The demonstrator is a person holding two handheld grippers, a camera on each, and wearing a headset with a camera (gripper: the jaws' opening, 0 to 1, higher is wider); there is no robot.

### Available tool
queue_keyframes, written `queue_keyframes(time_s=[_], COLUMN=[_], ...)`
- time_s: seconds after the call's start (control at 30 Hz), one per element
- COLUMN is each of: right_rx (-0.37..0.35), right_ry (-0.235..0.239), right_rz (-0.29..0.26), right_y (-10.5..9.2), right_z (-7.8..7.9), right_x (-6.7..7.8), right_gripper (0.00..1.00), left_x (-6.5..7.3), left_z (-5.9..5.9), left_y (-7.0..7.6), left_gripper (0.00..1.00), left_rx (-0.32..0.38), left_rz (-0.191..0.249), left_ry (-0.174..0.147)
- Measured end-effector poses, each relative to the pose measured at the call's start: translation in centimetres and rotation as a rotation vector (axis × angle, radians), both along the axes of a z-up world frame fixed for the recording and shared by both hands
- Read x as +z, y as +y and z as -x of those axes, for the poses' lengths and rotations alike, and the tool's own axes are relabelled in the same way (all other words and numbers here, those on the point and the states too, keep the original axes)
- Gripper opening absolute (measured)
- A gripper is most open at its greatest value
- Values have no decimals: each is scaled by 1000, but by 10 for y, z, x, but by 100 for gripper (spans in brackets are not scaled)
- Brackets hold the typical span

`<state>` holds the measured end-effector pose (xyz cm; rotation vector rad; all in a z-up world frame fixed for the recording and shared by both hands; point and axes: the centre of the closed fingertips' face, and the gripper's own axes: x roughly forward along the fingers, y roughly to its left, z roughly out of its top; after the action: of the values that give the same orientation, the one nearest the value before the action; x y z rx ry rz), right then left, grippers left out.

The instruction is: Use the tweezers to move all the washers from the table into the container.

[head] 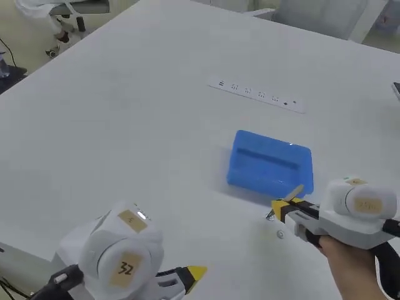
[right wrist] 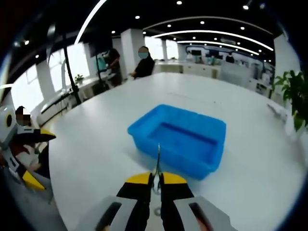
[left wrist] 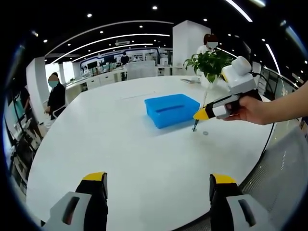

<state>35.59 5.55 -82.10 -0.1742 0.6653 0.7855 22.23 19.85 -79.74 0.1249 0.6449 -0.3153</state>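
The right gripper (head: pixel 286 209) is pinching the tweezers (head: pixel 271 215), its jaws pressed together around their shaft. It is holding them steeply tilted, with the tip pointing down at the table (head: pixel 125 125), just in front of the near wall of the blue container (head: pixel 270 164). Whether the tip is touching the table or carrying anything is too small to tell. One washer (head: pixel 280 234) is lying flat on the table just beside the tip, on the person's side of it. The tip is therefore sitting between that washer and the container, and the tweezers' long axis is running from the washer's side up and away over the container. Judging from this, the coming pick is calling for a slight pull of the tip back toward the person and down onto the washer. After that comes a short carry forward over the near wall. The left gripper (head: pixel 194 272) is hanging with its jaws spread wide and gripping nothing, well apart at the near left of the table. The right gripper is by far the nearer one to both washer and container.
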Motion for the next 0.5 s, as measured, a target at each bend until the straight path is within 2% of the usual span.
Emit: queue_keyframes(time_s=[0.23,0.5], right_rx=[44,60], right_ry=[19,-11], right_rz=[49,24], right_y=[3,5], right_z=[-2,-5], right_x=[-1,23], right_gripper=[3,3], left_x=[1,3], left_z=[0,-1], left_y=[1,2], left_gripper=[89,89], left_rx=[5,13], left_rz=[-1,0], left_ry=[-9,-16])
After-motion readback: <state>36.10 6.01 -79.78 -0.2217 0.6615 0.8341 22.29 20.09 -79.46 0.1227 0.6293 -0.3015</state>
